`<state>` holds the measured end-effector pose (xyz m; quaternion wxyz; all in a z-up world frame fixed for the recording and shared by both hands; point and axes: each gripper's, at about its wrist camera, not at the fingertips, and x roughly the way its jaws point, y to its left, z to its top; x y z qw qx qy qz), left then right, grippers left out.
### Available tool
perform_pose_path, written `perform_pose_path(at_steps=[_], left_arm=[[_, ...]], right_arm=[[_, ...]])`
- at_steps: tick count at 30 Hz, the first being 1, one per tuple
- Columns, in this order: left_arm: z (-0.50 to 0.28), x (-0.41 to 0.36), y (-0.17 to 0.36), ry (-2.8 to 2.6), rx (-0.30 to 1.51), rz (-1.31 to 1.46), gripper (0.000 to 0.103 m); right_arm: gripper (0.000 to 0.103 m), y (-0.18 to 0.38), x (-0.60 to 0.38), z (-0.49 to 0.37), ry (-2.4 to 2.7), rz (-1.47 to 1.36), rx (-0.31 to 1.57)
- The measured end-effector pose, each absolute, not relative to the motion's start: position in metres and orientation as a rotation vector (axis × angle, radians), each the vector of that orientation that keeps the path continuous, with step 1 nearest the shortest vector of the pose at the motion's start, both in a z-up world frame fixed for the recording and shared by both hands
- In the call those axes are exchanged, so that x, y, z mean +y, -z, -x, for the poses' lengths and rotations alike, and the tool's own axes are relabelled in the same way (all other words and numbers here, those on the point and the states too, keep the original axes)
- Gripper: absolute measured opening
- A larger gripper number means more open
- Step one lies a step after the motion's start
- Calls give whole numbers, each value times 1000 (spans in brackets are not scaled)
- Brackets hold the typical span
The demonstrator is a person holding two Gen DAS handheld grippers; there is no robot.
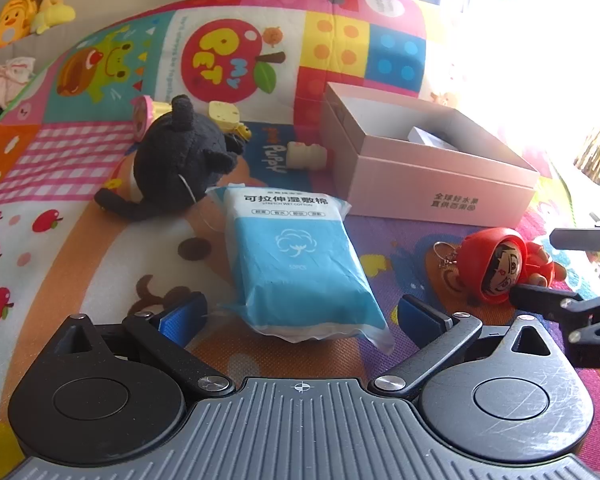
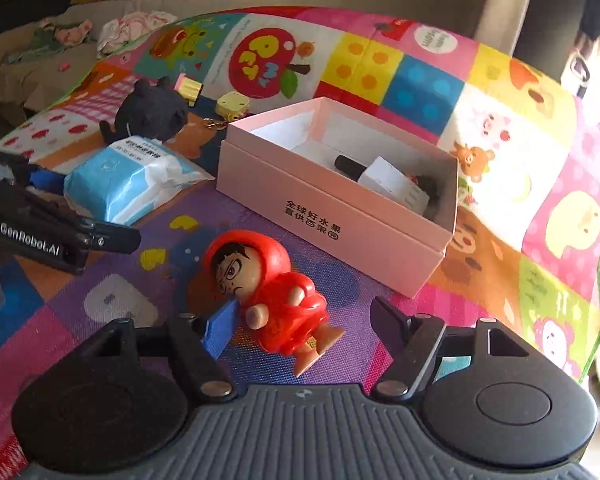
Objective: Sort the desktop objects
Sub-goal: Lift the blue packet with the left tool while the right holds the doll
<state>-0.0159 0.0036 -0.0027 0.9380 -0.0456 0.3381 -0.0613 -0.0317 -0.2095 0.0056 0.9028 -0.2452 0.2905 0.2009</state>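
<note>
Right tongs [image 2: 300,320] stand apart around the red hooded figurine [image 2: 276,300], which lies on its side on the colourful play mat [image 2: 380,60], just in front of the pink box [image 2: 340,220]. The blue left pad [image 2: 220,330] looks to touch the figurine's side, the dark right pad is clear of it, so nothing is clamped. No earlier view to compare, so call it a grasp being set up. To do it well: centre the body between the pads, close across the torso rather than the round head, which would likely slip, then lift clear of the box's near wall and drop it in the free left part. The box already holds a dark bottle [image 2: 350,166] and a white card [image 2: 396,186] at the right end, so avoid landing on those. Left tongs [image 1: 300,316] are also apart, straddling the near end of the blue cotton-pad pack [image 1: 300,264] without pinching it. Other clutter: black plush [image 1: 180,152], a cream figurine [image 1: 306,156], a yellow cheese keychain [image 1: 224,114], all well away. The figurine's key ring [image 1: 444,252] may snag. The two tongs sit close together, so watch for a knock between them.
</note>
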Motion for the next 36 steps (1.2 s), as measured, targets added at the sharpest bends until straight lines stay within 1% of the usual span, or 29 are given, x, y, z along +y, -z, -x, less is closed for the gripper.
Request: perform_pose_path(at_steps=[1, 3, 4, 9, 10, 14, 22, 24, 26, 28, 31, 36], left_arm=[[16, 4, 3, 125, 691, 93, 103], [16, 4, 3, 125, 690, 93, 103], [16, 4, 3, 125, 690, 93, 103], [16, 4, 3, 126, 691, 95, 103], [16, 4, 3, 125, 690, 94, 103], [16, 3, 3, 125, 691, 93, 103], [15, 3, 3, 125, 691, 92, 103], [16, 4, 3, 125, 691, 92, 103], [15, 4, 3, 125, 691, 93, 103], [15, 3, 4, 125, 691, 93, 103], [15, 3, 4, 125, 691, 93, 103], [15, 3, 4, 125, 691, 92, 103]], right_arm=[[73, -3, -207, 32, -427, 525, 596], [67, -2, -205, 23, -439, 505, 636], [60, -2, -207, 17, -440, 477, 668], [55, -10, -239, -13, -375, 225, 806], [52, -11, -246, -17, -363, 181, 833], [52, -9, -269, -25, -341, 25, 951], [53, -15, -254, -6, -524, -60, 963], [58, -19, -246, -1, -512, -7, 918], [76, -22, -240, 5, -451, 81, 853], [82, -23, -235, 9, -406, 163, 794], [84, -25, -234, 10, -385, 185, 762], [87, -29, -234, 1, -353, 87, 729]])
